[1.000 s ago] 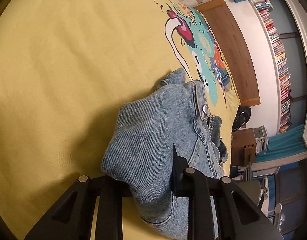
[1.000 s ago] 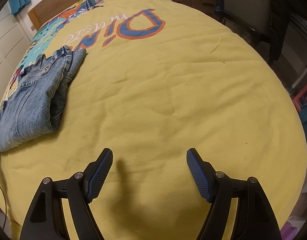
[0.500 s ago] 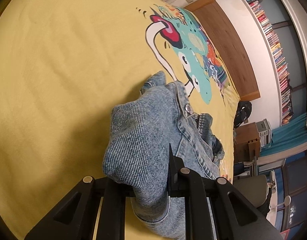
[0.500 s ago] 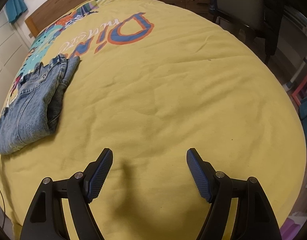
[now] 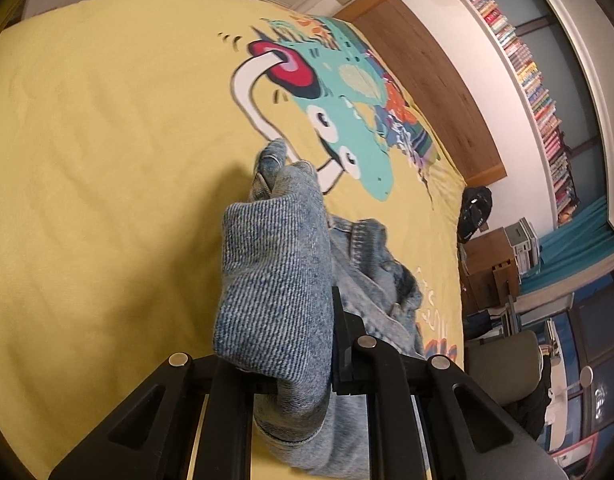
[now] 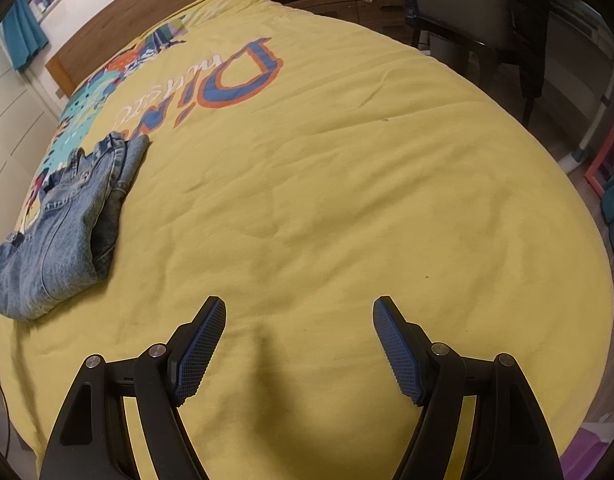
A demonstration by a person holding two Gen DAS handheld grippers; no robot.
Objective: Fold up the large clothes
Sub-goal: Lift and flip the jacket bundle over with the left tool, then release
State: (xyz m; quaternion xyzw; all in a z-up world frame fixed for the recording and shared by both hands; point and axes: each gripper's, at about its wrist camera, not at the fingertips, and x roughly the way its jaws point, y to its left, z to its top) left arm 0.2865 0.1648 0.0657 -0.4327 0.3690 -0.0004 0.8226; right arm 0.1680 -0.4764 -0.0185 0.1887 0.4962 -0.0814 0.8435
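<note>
While the left gripper [image 5: 303,344] clamps a fold of the faded blue denim jeans [image 5: 275,280], the right gripper [image 6: 299,344] hangs wide open over bare bedding.

Seen from the right wrist, the folded blue denim jeans [image 6: 63,232] lie at the far left of the yellow bedspread [image 6: 327,200], over its printed teal dinosaur [image 6: 81,120], with the big blue-and-orange lettering [image 6: 223,80] just to their right; further right, both blue ribbed pads [image 6: 199,348] stand well apart with nothing between them. From the left wrist, thick denim bulges up between the nearly closed black fingers [image 5: 347,336], the rest of the jeans trailing onto the bedspread beside the wooden headboard [image 5: 427,80].
</note>
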